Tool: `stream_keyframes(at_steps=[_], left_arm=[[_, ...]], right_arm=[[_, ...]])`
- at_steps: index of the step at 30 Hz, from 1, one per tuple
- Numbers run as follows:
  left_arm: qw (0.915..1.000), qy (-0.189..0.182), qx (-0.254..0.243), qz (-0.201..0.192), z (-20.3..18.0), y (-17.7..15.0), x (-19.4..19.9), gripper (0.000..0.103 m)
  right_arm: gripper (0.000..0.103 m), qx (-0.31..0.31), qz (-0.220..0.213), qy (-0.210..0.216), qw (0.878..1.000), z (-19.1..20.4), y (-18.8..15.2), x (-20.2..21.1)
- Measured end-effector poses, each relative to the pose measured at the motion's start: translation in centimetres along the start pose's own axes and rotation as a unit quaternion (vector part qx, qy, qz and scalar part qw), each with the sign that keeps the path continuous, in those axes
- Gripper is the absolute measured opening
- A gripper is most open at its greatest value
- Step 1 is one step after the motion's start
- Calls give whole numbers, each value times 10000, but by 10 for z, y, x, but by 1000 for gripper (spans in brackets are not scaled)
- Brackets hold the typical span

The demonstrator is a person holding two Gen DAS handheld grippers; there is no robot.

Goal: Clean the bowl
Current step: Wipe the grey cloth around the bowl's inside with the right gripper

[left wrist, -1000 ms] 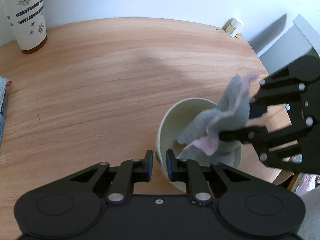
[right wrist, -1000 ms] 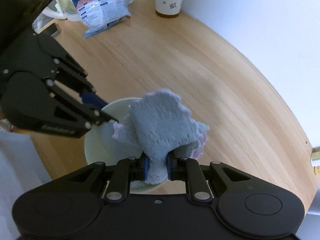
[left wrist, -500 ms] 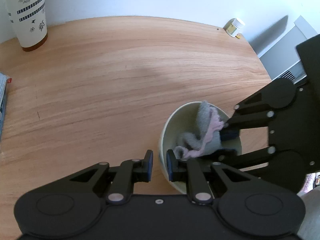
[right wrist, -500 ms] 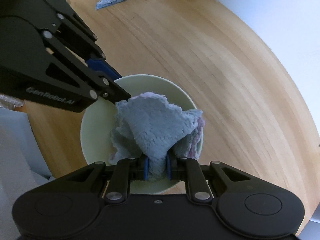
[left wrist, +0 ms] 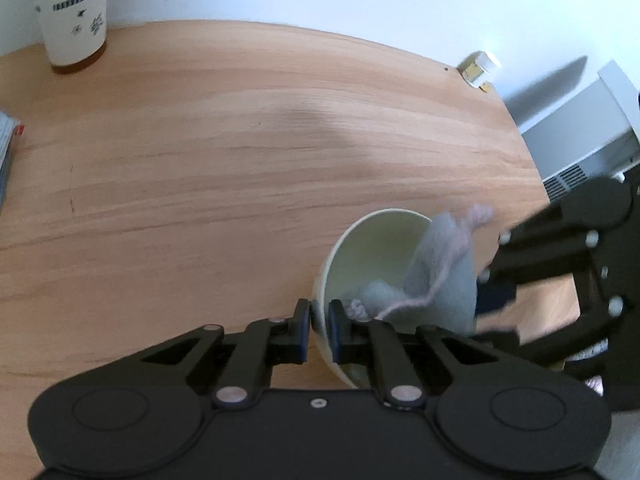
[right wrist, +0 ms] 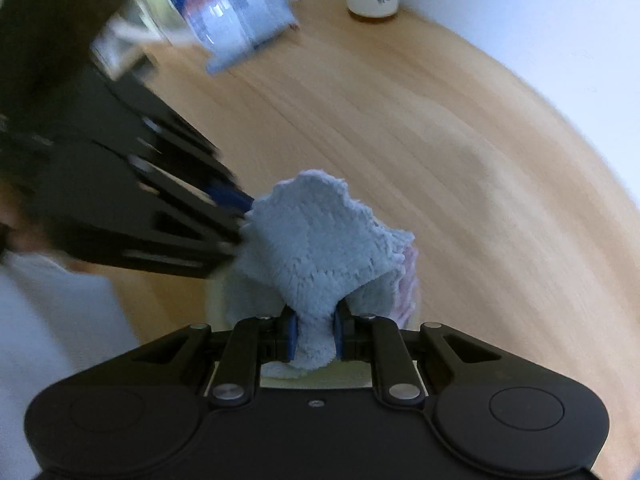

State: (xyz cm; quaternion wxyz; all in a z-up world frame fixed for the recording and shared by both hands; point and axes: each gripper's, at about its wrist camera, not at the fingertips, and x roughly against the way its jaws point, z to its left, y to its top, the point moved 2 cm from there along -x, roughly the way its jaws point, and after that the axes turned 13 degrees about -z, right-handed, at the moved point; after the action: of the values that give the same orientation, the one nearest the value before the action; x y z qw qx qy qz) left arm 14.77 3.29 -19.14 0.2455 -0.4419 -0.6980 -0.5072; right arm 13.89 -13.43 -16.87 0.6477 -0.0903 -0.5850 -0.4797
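Note:
A pale green bowl (left wrist: 372, 248) stands tilted near the table's right edge. My left gripper (left wrist: 320, 314) pinches the bowl's near rim, one pad outside and one inside, and its jaws are closing tighter on it. A grey-blue cloth with pink trim (left wrist: 444, 276) lies against the bowl's right inner wall and sticks up past the rim. My right gripper (right wrist: 314, 322) is shut on a fold of that cloth (right wrist: 316, 240). In the left wrist view it comes in from the right (left wrist: 494, 292). The right wrist view is blurred and the cloth hides most of the bowl.
A patterned paper cup (left wrist: 76, 12) stands at the table's far left by the wall. A small capped bottle (left wrist: 480, 68) sits at the far right edge. A blue printed packet (right wrist: 236, 28) lies at the left. A white unit (left wrist: 580, 136) stands beyond the table's right edge.
The right gripper pushed the cloth down into the bowl, then swept it to the bowl's right wall, where it now sticks up. The left gripper stayed on the rim.

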Motion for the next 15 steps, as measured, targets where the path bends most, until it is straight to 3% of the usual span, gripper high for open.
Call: stream_keyframes(at_steps=[8,15], left_arm=[[9999,114,-120,-15,-4,-1,-3,8],[9998,108,-148,50,-2,-1,-5,8]], right_arm=[[19,153,251,255,9992,7,2,-18],[19,564,405,-105,9975,23,-5,-31]])
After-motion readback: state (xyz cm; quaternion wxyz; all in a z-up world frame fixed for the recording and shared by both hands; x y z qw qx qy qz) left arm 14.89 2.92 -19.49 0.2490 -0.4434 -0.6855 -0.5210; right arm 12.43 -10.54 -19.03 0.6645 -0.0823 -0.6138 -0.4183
